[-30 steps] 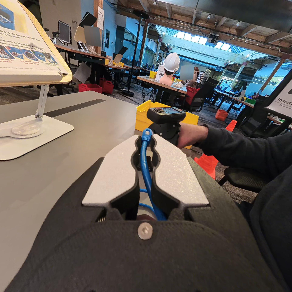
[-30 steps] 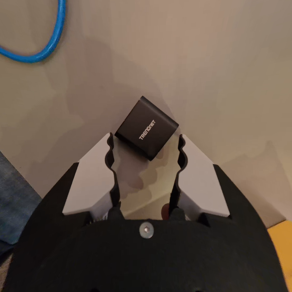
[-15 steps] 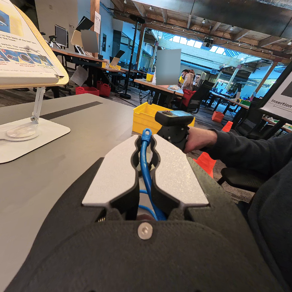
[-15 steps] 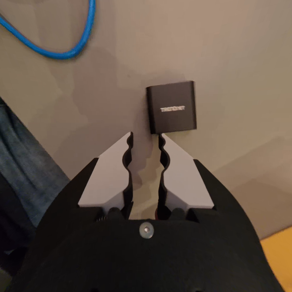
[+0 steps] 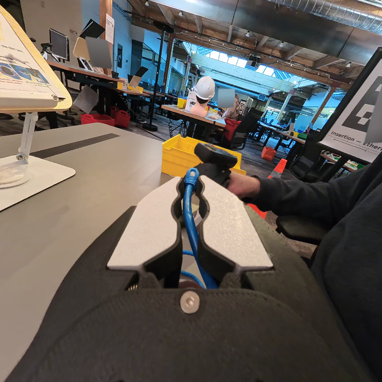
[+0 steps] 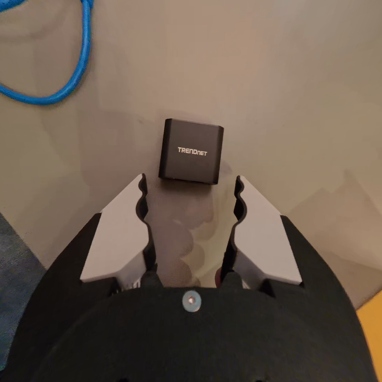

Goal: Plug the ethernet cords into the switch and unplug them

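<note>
Right wrist view: boxy matte-black switch (image 6: 191, 151).

Ethernet cord (image 5: 190, 215): blue, smooth rubbery jacket with a moulded boot, pinched between the left gripper (image 5: 191, 186) fingers (image 5: 225, 223), whose tops are pale grey, matt and finely speckled over black, faintly ribbed plastic. Switch (image 6: 191, 151): black casing, satin sheen, just ahead of the right gripper (image 6: 190, 182) tips. Table (image 6: 268, 82): grey, smooth, matt. Storage bin (image 5: 177, 157) beyond the left tongs: glossy yellow plastic. Sleeve (image 5: 299, 198) to their right: dark matt cloth.
</note>
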A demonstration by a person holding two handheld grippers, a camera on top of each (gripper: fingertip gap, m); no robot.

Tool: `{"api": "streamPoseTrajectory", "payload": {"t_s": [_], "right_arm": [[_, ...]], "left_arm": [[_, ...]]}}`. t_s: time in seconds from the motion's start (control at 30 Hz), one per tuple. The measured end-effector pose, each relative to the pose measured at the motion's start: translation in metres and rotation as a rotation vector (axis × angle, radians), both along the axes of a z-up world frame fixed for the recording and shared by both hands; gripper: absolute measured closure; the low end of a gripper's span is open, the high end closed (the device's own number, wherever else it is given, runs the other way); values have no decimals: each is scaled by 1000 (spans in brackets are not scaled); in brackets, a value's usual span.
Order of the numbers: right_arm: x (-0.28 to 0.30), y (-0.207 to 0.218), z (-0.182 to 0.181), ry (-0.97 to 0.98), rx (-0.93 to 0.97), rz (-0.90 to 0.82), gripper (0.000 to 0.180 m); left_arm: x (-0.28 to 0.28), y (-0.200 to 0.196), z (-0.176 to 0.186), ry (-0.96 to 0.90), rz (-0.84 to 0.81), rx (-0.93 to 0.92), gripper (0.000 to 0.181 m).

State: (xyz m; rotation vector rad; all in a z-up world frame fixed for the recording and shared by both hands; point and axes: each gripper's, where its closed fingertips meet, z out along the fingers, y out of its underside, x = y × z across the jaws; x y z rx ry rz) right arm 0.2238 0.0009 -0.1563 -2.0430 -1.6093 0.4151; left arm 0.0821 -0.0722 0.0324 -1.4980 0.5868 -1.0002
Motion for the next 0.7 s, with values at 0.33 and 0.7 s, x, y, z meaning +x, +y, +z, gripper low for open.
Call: {"api": "streamPoseTrajectory", "payload": {"t_s": [0.33, 0.7], "right_arm": [[-21, 5, -2, 158, -45, 28, 121], [-51, -11, 44, 484, -238, 223, 121]], "left_arm": [[6, 0, 1, 13, 3, 17, 170], [-1, 25, -10, 153, 225, 7, 170]]}}
